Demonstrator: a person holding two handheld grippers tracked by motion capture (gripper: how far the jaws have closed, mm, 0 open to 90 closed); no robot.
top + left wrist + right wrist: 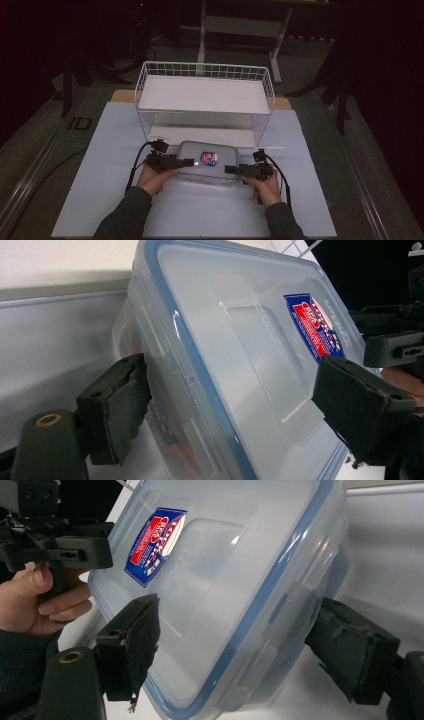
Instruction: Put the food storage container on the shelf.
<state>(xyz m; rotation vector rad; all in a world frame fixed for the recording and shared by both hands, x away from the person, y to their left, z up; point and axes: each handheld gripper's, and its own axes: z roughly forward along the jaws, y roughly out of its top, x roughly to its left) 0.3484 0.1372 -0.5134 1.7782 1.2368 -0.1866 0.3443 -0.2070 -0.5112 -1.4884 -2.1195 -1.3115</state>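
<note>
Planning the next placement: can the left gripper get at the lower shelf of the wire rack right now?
Probably not yet. The left gripper straddles the lidded container, whose bulk sits directly between it and the wire rack's lower shelf. The right gripper straddles the opposite end.

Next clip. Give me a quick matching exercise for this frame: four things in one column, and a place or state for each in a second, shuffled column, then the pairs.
Things:
1. wire rack
2. plastic container
3. left tool
4. red and blue label

Places or states:
A. at the container's left end, jaws either side of it
B. on top of the container's lid
C. at the far side of the table, two white shelves
D. lidded, between the two tools, in front of the rack

Pairs: 1-C, 2-D, 3-A, 4-B
</note>
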